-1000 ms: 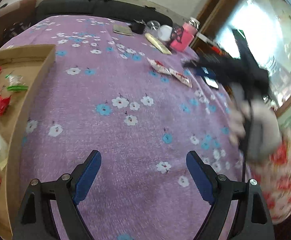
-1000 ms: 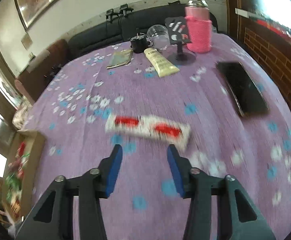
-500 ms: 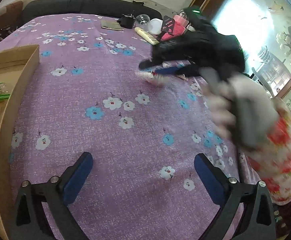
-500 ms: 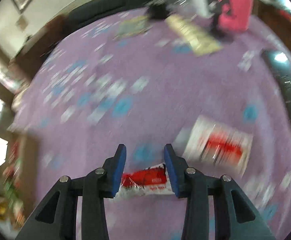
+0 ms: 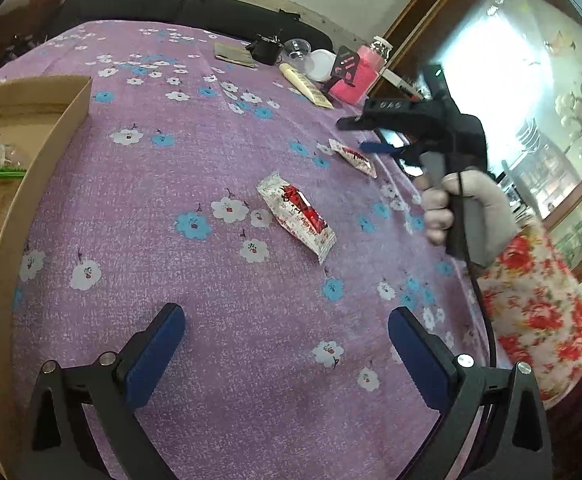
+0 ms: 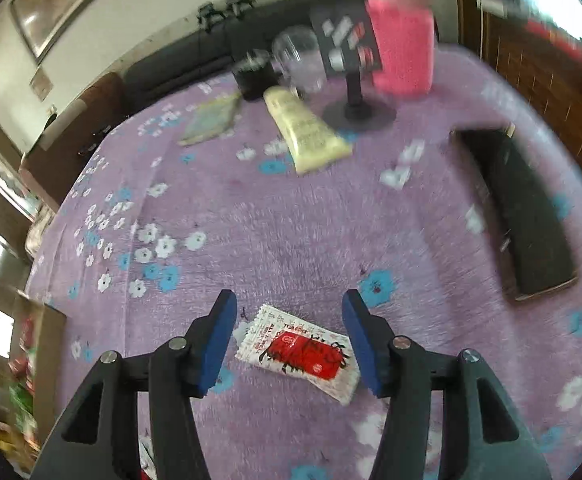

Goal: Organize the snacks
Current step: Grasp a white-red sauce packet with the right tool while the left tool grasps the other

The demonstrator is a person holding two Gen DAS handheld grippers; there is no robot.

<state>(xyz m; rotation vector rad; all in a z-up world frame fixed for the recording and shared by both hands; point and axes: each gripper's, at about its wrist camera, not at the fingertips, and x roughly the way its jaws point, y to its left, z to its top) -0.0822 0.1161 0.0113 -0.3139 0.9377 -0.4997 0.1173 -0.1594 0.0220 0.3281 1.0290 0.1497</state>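
Observation:
Two white snack packets with red labels lie on the purple flowered tablecloth. One packet (image 5: pixel 295 210) lies mid-table ahead of my open, empty left gripper (image 5: pixel 287 346). The other packet (image 5: pixel 353 157) lies farther right, under my right gripper (image 5: pixel 355 134). In the right wrist view that packet (image 6: pixel 299 352) lies flat between the open blue pads of my right gripper (image 6: pixel 289 334), which holds nothing. A cardboard box (image 5: pixel 47 132) with several snacks inside stands at the left.
At the far edge are a pink jar (image 6: pixel 401 36), a black stand (image 6: pixel 357 110), a cream tube (image 6: pixel 305 132), a clear cup (image 6: pixel 299 56) and a booklet (image 6: pixel 211 120). A black phone (image 6: pixel 517 212) lies right. The box edge (image 6: pixel 35 336) shows at left.
My right gripper carried one packet toward the table's middle, let it go there, and moved back over the second packet. My left gripper has opened wider.

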